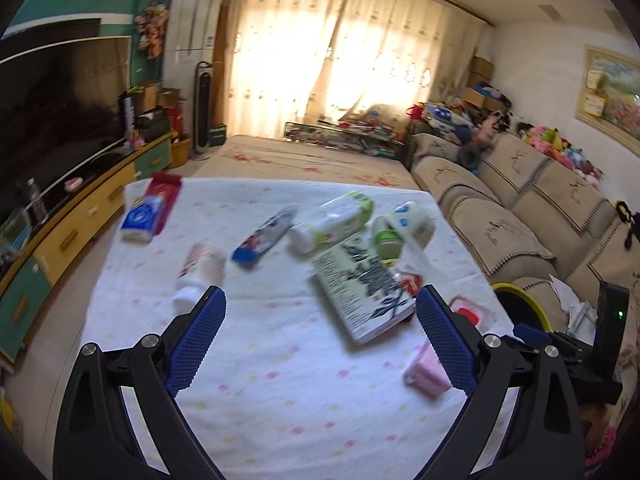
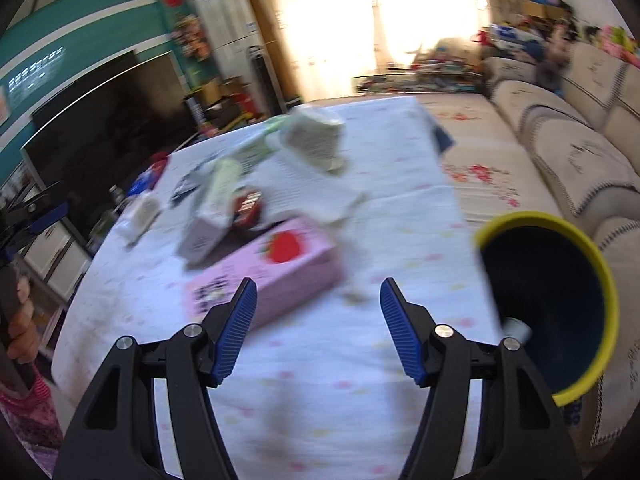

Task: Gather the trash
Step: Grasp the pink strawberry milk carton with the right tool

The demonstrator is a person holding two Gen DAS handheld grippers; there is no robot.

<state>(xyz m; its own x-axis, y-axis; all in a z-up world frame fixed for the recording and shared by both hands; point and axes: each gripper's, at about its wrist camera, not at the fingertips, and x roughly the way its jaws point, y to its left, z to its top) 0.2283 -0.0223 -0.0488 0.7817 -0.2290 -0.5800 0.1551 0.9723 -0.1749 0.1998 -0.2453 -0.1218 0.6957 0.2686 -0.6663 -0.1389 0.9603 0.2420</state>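
Litter lies across a white dotted tablecloth [image 1: 280, 380]. In the left wrist view I see a blue tissue pack [image 1: 138, 220], a white bottle [image 1: 200, 276], a blue-and-red tube [image 1: 264, 240], a green-and-white wipes pack [image 1: 332, 220], a white jar [image 1: 404, 228], a printed booklet [image 1: 360, 296] and a small pink carton [image 1: 426, 372]. My left gripper [image 1: 320, 300] hangs open over the cloth, holding nothing. In the blurred right wrist view, a pink strawberry carton [image 2: 264, 276] lies just beyond the left finger of my right gripper [image 2: 318, 292], which is open and empty.
A dark bin with a yellow rim [image 2: 548, 304] stands at the table's right edge, also in the left wrist view [image 1: 520, 300]. A beige sofa [image 1: 520, 208] runs along the right. A TV on a low cabinet [image 1: 60, 120] is on the left. A person's hand [image 2: 20, 320] shows at the far left.
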